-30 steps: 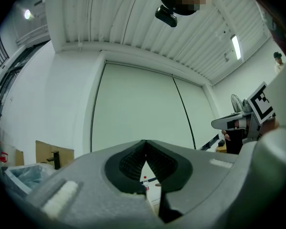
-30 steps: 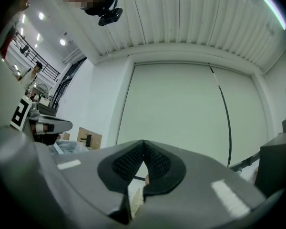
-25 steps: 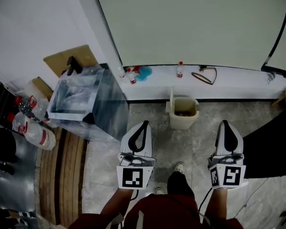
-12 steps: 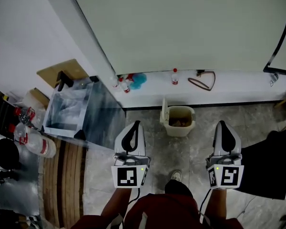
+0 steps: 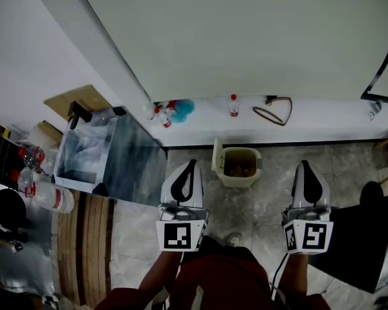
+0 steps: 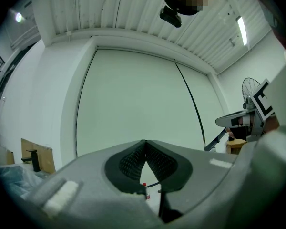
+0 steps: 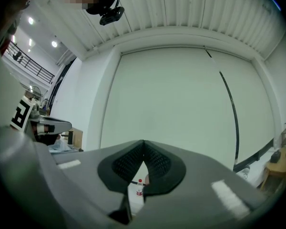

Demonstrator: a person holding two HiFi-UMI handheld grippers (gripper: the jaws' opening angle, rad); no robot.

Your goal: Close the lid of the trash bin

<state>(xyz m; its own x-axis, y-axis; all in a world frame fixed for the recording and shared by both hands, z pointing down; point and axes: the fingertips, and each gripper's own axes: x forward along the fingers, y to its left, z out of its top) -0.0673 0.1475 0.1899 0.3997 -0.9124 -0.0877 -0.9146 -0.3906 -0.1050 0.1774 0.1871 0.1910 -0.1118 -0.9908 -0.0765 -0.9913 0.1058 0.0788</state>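
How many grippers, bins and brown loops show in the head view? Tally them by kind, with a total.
Grippers: 2, left gripper, right gripper
Bins: 2, trash bin, large lined bin
Brown loop: 1
Total: 5

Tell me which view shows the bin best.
Head view: the bin stands in full view on the floor, its lid up. Neither gripper view shows it, only the wall.

trash bin [image 5: 238,166]: brownish contents too small to tell | bottle [image 5: 233,106] on ledge [image 5: 323,118]: label unreadable | dark object [image 5: 368,237] on floor [image 5: 233,202]: cut by head view's right edge | forearms [image 5: 156,278]: cut by bottom edge
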